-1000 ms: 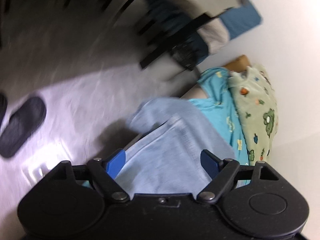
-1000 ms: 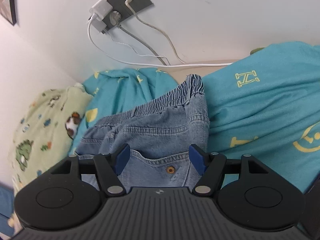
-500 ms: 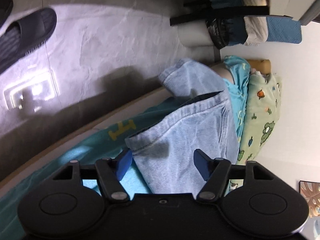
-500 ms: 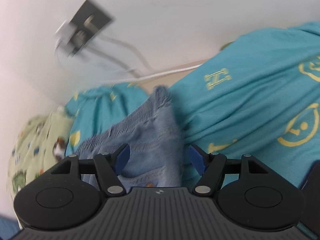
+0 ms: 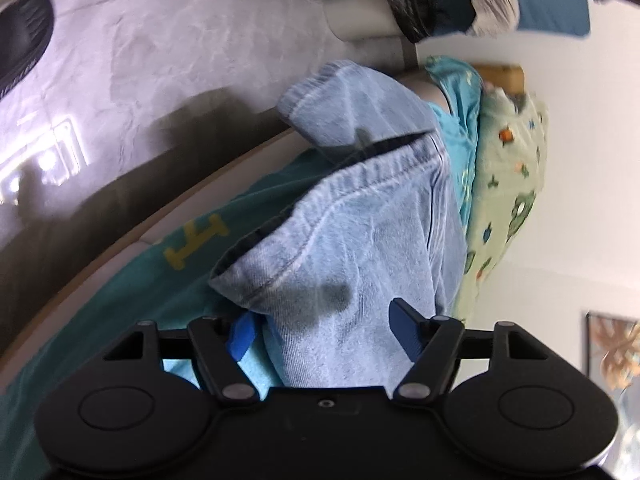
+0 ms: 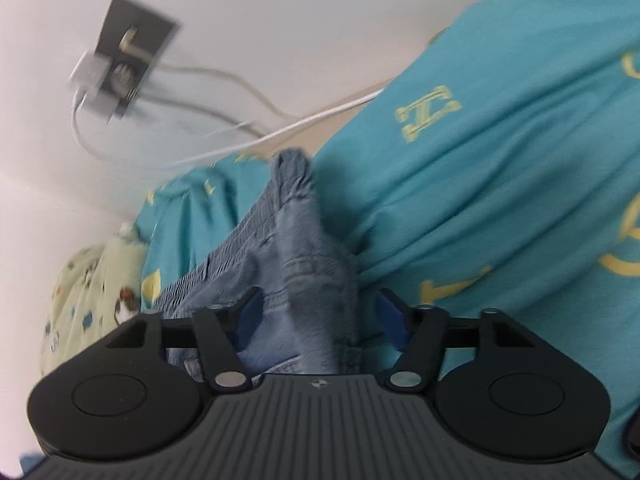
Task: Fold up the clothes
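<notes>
A pair of light blue denim shorts [image 5: 360, 232] lies on a teal bedsheet [image 5: 132, 280] with yellow prints. In the left wrist view the leg end of the shorts runs between my left gripper's [image 5: 324, 328] blue fingers, which stand wide apart. In the right wrist view the elastic waistband end of the shorts [image 6: 296, 240] bunches up between my right gripper's [image 6: 320, 312] blue fingers, also wide apart. Whether either gripper pinches cloth below the frame is hidden.
A green cartoon-print pillow [image 5: 508, 184] lies beyond the shorts by the white wall. The bed edge [image 5: 120, 240] drops to a grey floor with a black slipper [image 5: 20, 36]. A wall socket with chargers [image 6: 120, 76] and white cables [image 6: 280, 128] hangs above the bed.
Both views have rolled and shifted. The shorts' leg end has come further onto the bed. The waistband has bunched narrower between the right fingers.
</notes>
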`<state>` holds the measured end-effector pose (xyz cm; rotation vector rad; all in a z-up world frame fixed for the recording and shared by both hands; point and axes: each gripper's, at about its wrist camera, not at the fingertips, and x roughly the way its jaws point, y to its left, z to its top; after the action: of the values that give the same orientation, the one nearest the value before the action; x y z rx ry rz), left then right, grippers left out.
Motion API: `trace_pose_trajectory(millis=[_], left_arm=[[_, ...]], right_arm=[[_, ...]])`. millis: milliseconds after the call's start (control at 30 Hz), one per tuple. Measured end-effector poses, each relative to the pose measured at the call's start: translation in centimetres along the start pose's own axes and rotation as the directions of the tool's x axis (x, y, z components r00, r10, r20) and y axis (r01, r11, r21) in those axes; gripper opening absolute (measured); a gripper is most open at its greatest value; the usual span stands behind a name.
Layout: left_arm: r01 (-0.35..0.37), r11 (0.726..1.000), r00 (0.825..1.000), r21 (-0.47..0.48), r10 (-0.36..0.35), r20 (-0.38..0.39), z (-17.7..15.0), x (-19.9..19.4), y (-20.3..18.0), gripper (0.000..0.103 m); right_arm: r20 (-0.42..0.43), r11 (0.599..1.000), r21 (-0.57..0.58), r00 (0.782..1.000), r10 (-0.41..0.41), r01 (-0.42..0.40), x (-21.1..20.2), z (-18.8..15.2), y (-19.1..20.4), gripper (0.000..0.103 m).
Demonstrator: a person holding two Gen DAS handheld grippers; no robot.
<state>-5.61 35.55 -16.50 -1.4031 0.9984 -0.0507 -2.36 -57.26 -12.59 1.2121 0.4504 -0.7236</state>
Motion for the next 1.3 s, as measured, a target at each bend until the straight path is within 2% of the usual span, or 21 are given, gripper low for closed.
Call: trace_pose_trajectory(millis=[33, 67, 100, 167, 200, 367, 467, 567, 633, 667, 700, 733, 833, 867, 933, 967, 1100, 1200, 1300], left_arm=[[-0.003, 1.000, 1.000, 0.009, 0.003, 0.000, 0.0, 0.0, -0.1, 0.056], [-0.004, 1.000, 1.000, 0.013, 0.004, 0.002, -0.1, 0.0, -0.2, 0.044], [-0.003, 1.000, 1.000, 0.017, 0.003, 0.005, -0.1, 0.0, -0.3, 0.038], [-0.001, 1.000, 1.000, 0.023, 0.001, 0.010, -0.3, -0.2, -0.5, 0.029], [0.004, 1.000, 1.000, 0.026, -0.004, 0.014, -0.4, -0.4, -0.7, 0.023], [0.023, 0.999, 0.998, 0.030, -0.025, 0.059, -0.5, -1.8, -1.3, 0.010], [0.042, 0.998, 0.997, 0.043, -0.045, 0.068, -0.7, -2.6, -1.9, 0.008], [0.031, 0.998, 0.998, 0.053, -0.034, 0.059, -0.8, -2.6, -2.4, 0.008], [0.012, 0.999, 0.999, 0.043, -0.014, 0.051, -0.6, -2.2, -2.3, 0.012], [0.000, 0.999, 0.999, 0.037, -0.002, 0.047, -0.5, -2.0, -2.2, 0.020], [-0.018, 0.999, 0.999, 0.027, 0.017, 0.046, -0.4, -1.7, -2.0, 0.035], [-0.032, 0.999, 0.999, 0.018, 0.032, 0.044, -0.2, -1.4, -1.8, 0.042], [-0.025, 1.000, 0.999, -0.009, 0.025, 0.034, 0.1, -0.8, -1.3, 0.044], [-0.021, 1.000, 0.999, -0.015, 0.022, 0.034, 0.2, -0.6, -1.2, 0.042], [-0.007, 1.000, 0.999, -0.014, 0.008, 0.052, 0.1, -0.8, -1.3, 0.022], [0.002, 1.000, 0.998, -0.010, -0.002, 0.061, 0.1, -1.0, -1.4, 0.007], [0.037, 0.999, 0.989, 0.030, -0.041, 0.142, -0.5, -2.6, -2.6, 0.002], [0.092, 0.996, 0.972, 0.012, -0.092, 0.214, -0.6, -4.5, -3.2, 0.001], [0.153, 0.988, 0.956, 0.023, -0.154, 0.251, 0.1, -6.2, -5.1, 0.001]], right_arm=[[0.008, 1.000, -0.013, 1.000, -0.001, 0.002, -0.2, -0.1, 0.4, 0.049], [0.013, 1.000, -0.018, 1.000, -0.002, 0.002, -0.3, -0.2, 0.7, 0.037], [0.015, 1.000, -0.026, 1.000, -0.002, 0.002, -0.5, -0.3, 1.0, 0.023], [0.025, 0.999, -0.052, 1.000, 0.004, -0.003, -1.0, -0.3, 1.4, 0.011], [0.031, 0.998, -0.058, 0.999, 0.016, -0.014, -1.4, -0.3, 1.5, 0.009], [0.051, 0.989, -0.142, 0.998, 0.042, -0.034, -2.4, -0.6, 2.5, 0.008], [0.057, 0.979, -0.195, 0.996, 0.067, -0.055, -2.9, -0.8, 3.4, 0.008], [0.057, 0.968, -0.233, 0.993, 0.108, -0.092, -3.5, -1.1, 4.3, 0.008], [0.057, 0.959, -0.266, 0.992, 0.114, -0.095, -3.7, -1.2, 4.8, 0.008], [0.057, 0.957, -0.274, 0.992, 0.113, -0.093, -3.7, -1.3, 4.9, 0.008], [0.056, 0.958, -0.273, 0.992, 0.110, -0.091, -3.8, -1.3, 4.9, 0.008], [0.054, 0.959, -0.267, 0.993, 0.108, -0.090, -3.8, -1.2, 4.7, 0.008], [0.049, 0.964, -0.249, 0.993, 0.105, -0.089, -3.9, -1.4, 4.5, 0.008], [0.049, 0.966, -0.242, 0.993, 0.105, -0.090, -4.1, -1.4, 4.4, 0.008], [0.047, 0.969, -0.226, 0.993, 0.108, -0.095, -4.3, -1.5, 4.4, 0.008], [0.048, 0.970, -0.221, 0.993, 0.111, -0.098, -4.5, -1.5, 4.5, 0.008], [0.058, 0.973, -0.187, 0.987, 0.152, -0.139, -5.3, -1.6, 4.6, 0.007], [0.064, 0.976, -0.169, 0.986, 0.151, -0.139, -5.7, -1.5, 5.4, 0.006], [0.061, 0.970, -0.203, 0.987, 0.149, -0.133, -6.0, -1.3, 7.8, 0.005]])
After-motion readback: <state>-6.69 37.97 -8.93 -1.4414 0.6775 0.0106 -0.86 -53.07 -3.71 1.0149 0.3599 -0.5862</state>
